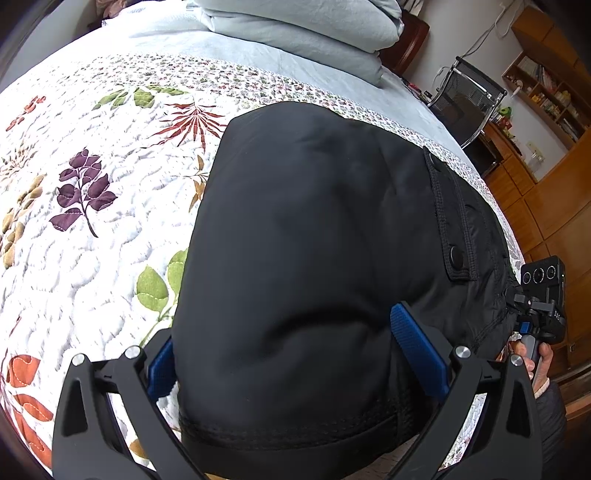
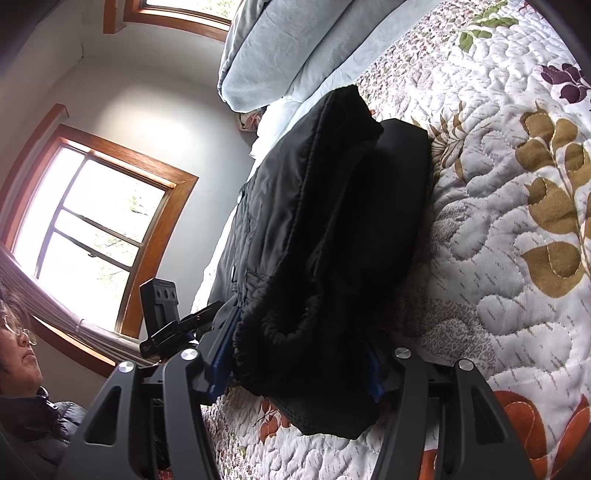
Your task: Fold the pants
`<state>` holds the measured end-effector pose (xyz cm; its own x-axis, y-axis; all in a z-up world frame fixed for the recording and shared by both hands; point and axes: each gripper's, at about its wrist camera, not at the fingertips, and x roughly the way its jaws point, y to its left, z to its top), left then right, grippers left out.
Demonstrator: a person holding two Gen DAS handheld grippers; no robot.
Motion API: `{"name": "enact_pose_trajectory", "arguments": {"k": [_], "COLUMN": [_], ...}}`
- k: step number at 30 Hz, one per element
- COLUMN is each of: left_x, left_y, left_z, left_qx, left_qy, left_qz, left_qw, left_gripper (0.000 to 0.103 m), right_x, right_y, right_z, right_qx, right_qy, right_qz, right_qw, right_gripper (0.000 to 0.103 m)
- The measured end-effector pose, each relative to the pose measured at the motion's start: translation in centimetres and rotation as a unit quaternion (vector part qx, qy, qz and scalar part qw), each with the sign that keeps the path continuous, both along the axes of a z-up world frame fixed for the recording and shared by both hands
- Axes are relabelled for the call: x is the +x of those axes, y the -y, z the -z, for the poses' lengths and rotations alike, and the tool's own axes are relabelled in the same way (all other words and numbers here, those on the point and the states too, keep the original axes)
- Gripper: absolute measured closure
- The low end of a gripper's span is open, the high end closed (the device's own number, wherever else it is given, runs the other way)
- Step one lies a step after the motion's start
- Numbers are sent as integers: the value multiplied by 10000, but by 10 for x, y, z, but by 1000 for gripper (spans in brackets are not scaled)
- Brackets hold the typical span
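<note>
Black pants (image 1: 314,258) lie on the bed (image 1: 92,258) in a thick folded bundle, the folding seemingly almost done. Left tongs (image 1: 291,354) and right tongs (image 2: 299,365) each straddle an end; clenched or released is unclear.

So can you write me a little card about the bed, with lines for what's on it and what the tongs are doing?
clothing: black pants, folded into a thick bundle
lying on: flowered quilt
behind it: pale blue folded bedding
left tongs: one blue pad on each side of the bundle's near end; grip not clear
right tongs: around the gathered waistband end; grip not clear
fold: looks mostly done
</note>
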<state>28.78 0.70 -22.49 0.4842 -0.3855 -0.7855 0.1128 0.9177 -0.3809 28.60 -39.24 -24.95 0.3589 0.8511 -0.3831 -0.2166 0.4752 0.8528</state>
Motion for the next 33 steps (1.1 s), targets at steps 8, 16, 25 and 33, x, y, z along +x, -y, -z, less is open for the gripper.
{"name": "enact_pose_trajectory", "arguments": {"k": [8, 16, 25, 33], "left_x": [-1, -1, -6, -23], "left_y": [-2, -4, -20, -23], "left_z": [1, 1, 3, -16], "left_qx": [-37, -41, -224, 294], "left_qy": [25, 14, -74, 113], "left_qz": [26, 26, 22, 28], "left_qw": [10000, 10000, 9997, 9995], "left_gripper": [2, 2, 2, 3], "right_x": [6, 11, 13, 3], "right_y": [-3, -6, -6, 9], "right_z": [-3, -3, -8, -20], "right_qx": [-40, -80, -132, -200], "right_qy": [-66, -197, -256, -277], "right_qz": [11, 10, -32, 181], "right_qw": [10000, 9998, 9996, 9993], "right_gripper": [45, 42, 30, 25]}}
